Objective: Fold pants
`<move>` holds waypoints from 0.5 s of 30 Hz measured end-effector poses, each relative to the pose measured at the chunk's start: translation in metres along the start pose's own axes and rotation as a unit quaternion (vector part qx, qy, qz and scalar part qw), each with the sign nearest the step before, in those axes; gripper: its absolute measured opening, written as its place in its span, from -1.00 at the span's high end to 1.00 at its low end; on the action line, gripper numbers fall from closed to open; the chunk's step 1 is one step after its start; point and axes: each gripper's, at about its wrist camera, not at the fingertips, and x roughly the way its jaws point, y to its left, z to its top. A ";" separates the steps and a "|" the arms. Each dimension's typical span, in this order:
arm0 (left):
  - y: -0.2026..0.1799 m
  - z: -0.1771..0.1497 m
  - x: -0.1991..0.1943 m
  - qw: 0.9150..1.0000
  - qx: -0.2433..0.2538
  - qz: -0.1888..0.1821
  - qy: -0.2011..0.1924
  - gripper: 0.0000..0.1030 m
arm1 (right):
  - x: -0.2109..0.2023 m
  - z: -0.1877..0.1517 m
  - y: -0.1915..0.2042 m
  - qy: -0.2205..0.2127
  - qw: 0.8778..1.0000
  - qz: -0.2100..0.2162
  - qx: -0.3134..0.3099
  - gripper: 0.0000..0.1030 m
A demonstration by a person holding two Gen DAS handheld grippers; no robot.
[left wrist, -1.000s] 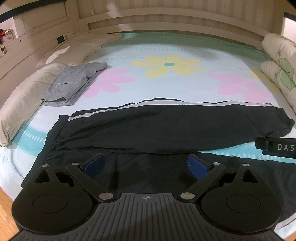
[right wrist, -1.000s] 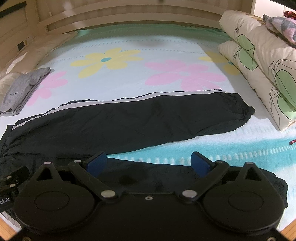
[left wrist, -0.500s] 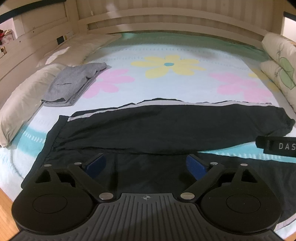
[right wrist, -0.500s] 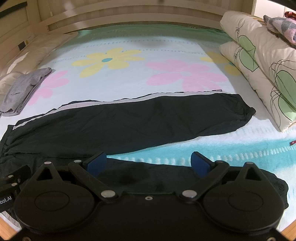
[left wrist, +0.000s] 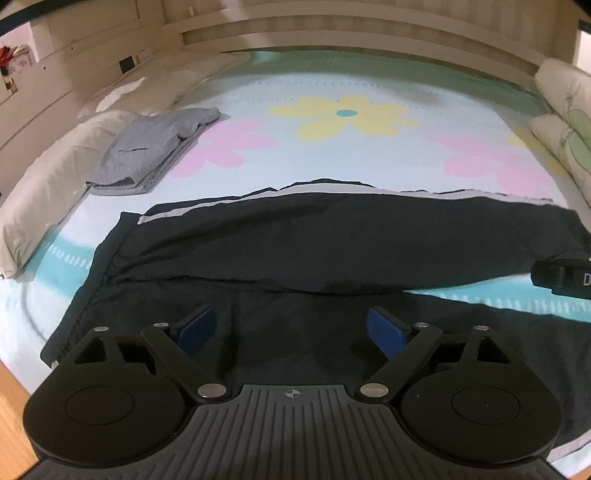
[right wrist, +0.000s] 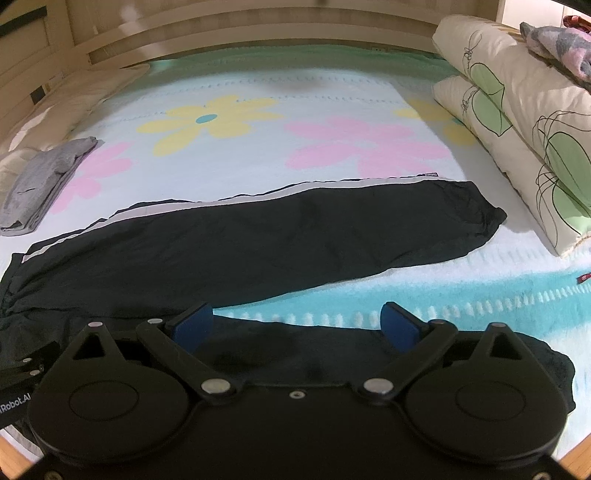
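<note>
Left hand-held gripper [left wrist: 291, 326] narrowed a little against the earlier frames, blue pads [left wrist: 197, 325] closer together, jaws just closing yet wide apart; dark cloth lying beneath and between them, not pinched. Nothing else shifted.

Black track pants [left wrist: 332, 251] spread across the lower half of the left wrist frame, white side stripe along the upper edge, waistband gathered at lower left, one leg running out to the right edge. In the right wrist frame, same pants [right wrist: 258, 243] crossing the middle from lower left to centre right, cuff ending near the stacked pillows; second leg lying along the bottom, under the tool. Right hand-held gripper [right wrist: 295, 325] spread wide over that lower leg, pads clear of the fabric, gripping nothing.

Underneath, a bed sheet [left wrist: 351, 155] in pale blue with yellow and pink flowers and a turquoise band. Folded grey garment [left wrist: 147, 151] at upper left, resting partly on a cream pillow [left wrist: 40, 192]. Leaf-patterned pillows [right wrist: 517, 110] stacked at upper right of the right wrist frame. Slatted wooden headboard [left wrist: 351, 33] along the top.
</note>
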 end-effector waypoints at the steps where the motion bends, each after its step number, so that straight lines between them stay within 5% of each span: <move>1: 0.000 0.000 0.000 1.000 -0.001 0.001 -0.004 -0.73 | 0.000 0.000 0.000 -0.001 1.000 0.000 0.000 -0.88; 10: -0.012 -0.003 -0.004 1.000 0.022 -0.001 -0.008 -0.72 | 0.006 0.000 -0.013 0.020 0.999 0.013 0.022 -0.74; 15: -0.014 0.006 -0.003 0.999 0.030 0.015 -0.007 -0.62 | 0.012 0.002 -0.028 0.041 0.998 0.019 0.040 -0.50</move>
